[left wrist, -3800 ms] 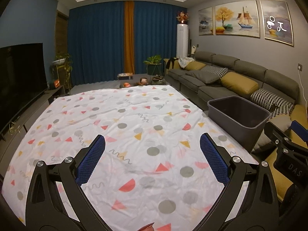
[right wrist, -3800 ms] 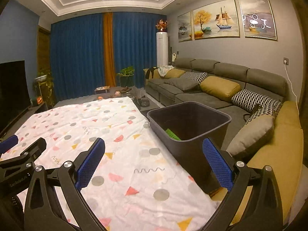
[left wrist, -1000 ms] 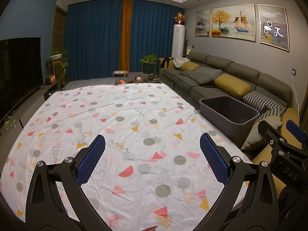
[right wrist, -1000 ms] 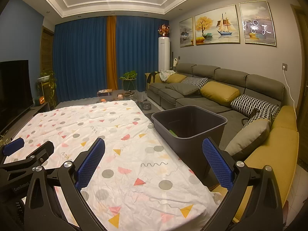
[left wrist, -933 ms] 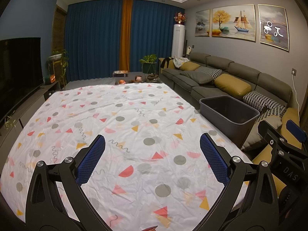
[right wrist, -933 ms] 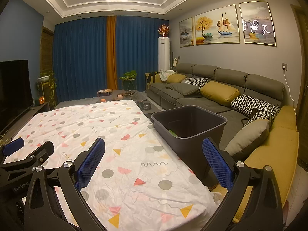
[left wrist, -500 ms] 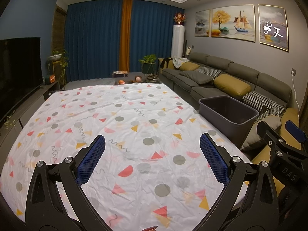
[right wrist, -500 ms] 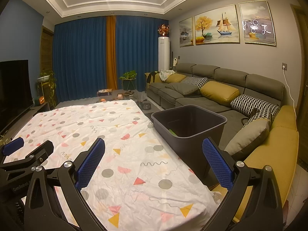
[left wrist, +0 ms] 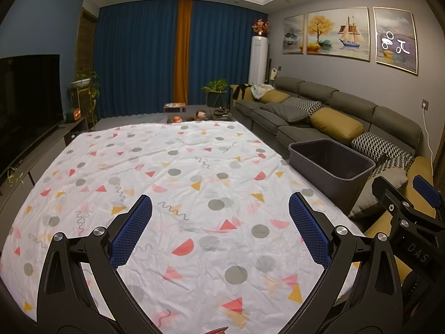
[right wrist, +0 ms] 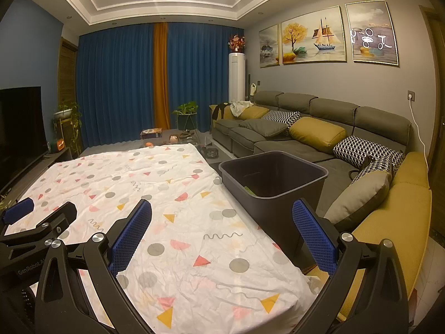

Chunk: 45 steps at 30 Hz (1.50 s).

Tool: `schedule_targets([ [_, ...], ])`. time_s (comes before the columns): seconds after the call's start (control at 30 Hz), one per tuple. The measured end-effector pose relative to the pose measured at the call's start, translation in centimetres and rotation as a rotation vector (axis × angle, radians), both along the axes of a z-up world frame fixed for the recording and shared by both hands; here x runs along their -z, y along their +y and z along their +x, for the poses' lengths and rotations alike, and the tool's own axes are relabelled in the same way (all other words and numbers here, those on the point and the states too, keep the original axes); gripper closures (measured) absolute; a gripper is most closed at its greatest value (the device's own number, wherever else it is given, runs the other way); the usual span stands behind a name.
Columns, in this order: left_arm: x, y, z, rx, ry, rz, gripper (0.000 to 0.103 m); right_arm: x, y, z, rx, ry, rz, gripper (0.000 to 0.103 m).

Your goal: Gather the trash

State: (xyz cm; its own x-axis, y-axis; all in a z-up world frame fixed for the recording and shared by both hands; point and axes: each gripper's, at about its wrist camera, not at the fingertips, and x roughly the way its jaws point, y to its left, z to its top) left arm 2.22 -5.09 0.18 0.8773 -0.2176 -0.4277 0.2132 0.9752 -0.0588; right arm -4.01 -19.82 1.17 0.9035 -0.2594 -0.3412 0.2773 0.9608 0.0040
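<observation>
Grey bin (right wrist: pixel 274 176) beside patterned sheet (right wrist: pixel 167 194)

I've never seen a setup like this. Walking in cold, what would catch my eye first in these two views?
Probably the big white cloth dotted with grey circles and coloured triangles, filling the middle of the room. Next, the dark bin at its right edge beside the grey sofa, with something green at the bottom. In the foreground, the left gripper and right gripper each hold blue-padded fingers wide apart over the cloth, gripping nothing.
</observation>
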Motion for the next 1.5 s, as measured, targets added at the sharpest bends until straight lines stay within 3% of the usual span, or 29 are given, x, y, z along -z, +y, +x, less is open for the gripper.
schedule_targets([
  [1.5,-0.48,-0.29,-0.33,0.01,-0.006,0.0,0.006,0.04,-0.07,-0.1,0.002,-0.002,0.002,0.005],
])
